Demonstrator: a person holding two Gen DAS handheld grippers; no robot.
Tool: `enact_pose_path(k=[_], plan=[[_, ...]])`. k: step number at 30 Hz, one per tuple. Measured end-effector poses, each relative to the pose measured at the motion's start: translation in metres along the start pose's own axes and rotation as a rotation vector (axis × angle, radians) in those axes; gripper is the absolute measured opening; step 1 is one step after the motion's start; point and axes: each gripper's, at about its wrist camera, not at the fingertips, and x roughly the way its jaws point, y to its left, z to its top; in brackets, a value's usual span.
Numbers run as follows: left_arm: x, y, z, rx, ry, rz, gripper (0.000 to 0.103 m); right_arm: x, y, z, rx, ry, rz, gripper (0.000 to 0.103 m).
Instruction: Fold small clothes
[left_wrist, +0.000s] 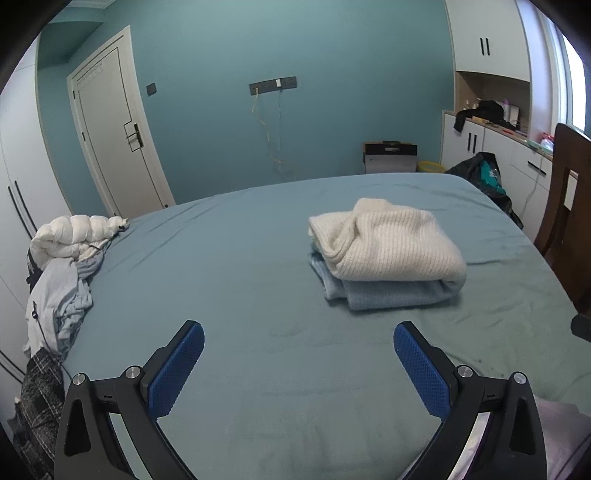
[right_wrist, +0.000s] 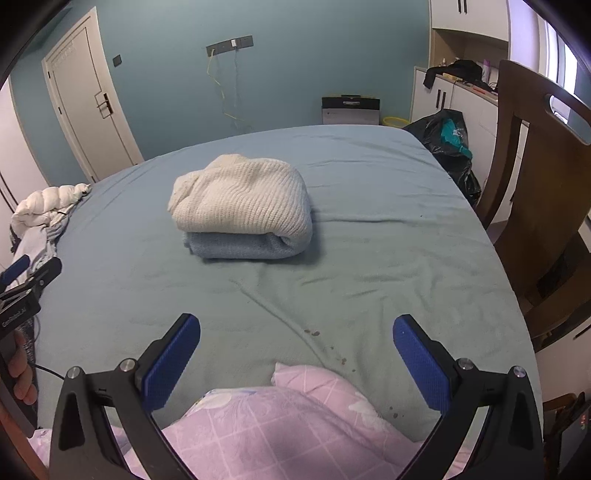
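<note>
While both grippers gape empty, cream sweater atop blue garment, bed.

Folded cream sweater atop blue knit; right claw agape, empty

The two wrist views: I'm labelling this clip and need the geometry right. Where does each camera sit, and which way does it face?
Left wrist: behind the open left gripper, low over the bed, facing the far wall; the folded stack lies ahead to the right.
Right wrist: behind the open right gripper, over a pink quilt; the left gripper and a hand show at its left edge.
Shared: bed, stack, unfolded clothes pile, door.
</note>
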Motion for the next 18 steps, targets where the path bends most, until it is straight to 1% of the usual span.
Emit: enact_pose_path(k=[3, 7, 12, 18], plan=[[0.004, -0.005, -0.002, 0.001, 0.007, -0.033, 0.103, 0.006, 0.001, -0.001, -0.002, 0.009, -0.011, 0.102], [0.008, -0.013, -0.005, 0.013, 0.013, -0.044, 0.103, 0.006, -0.001, -0.003, -0.012, 0.001, -0.041, 0.102], [0.011, -0.021, -0.008, 0.030, 0.010, -0.058, 0.103, 0.003, -0.002, -0.004, -0.016, 0.007, -0.042, 0.102], [0.019, -0.024, -0.010, 0.027, 0.028, -0.077, 0.103, -0.005, 0.004, -0.001, -0.033, -0.005, -0.044, 0.102]])
